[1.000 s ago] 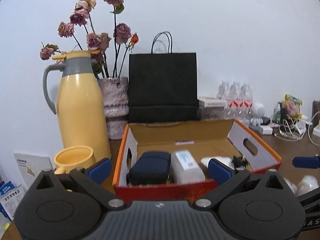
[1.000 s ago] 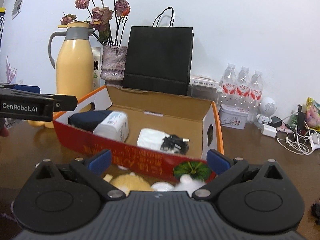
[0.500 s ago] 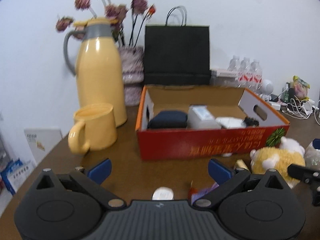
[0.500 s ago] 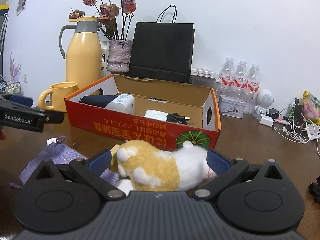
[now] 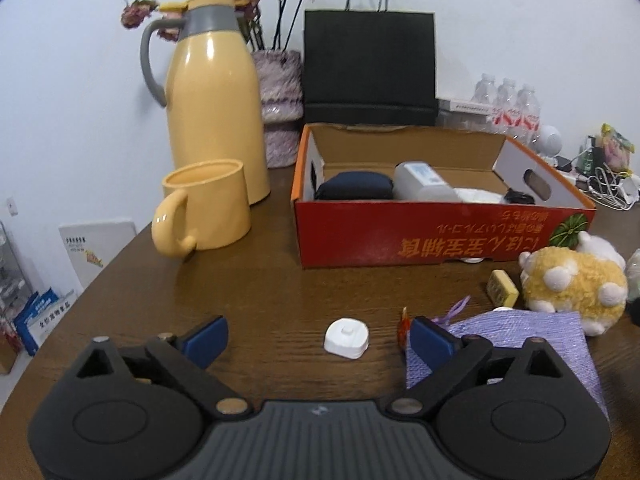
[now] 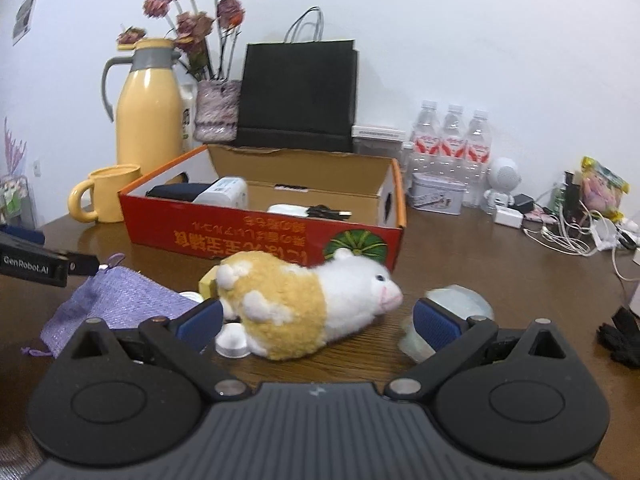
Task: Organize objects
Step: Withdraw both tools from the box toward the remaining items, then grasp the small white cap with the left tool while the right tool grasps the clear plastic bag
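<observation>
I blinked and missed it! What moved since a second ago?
Both grippers pulled back from the red box and tipped down. Now the left gripper frames a white cap, its jaws closing; the right gripper frames the plush toy. Nothing grabbed; table things stayed.

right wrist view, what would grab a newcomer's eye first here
The yellow-and-white plush toy lies on its side on the brown table, right between the open fingers of the right gripper. Behind it stands the red cardboard box, open-topped, with a few things already inside. Farther back left, a tall yellow thermos stands by a matching mug.
</observation>
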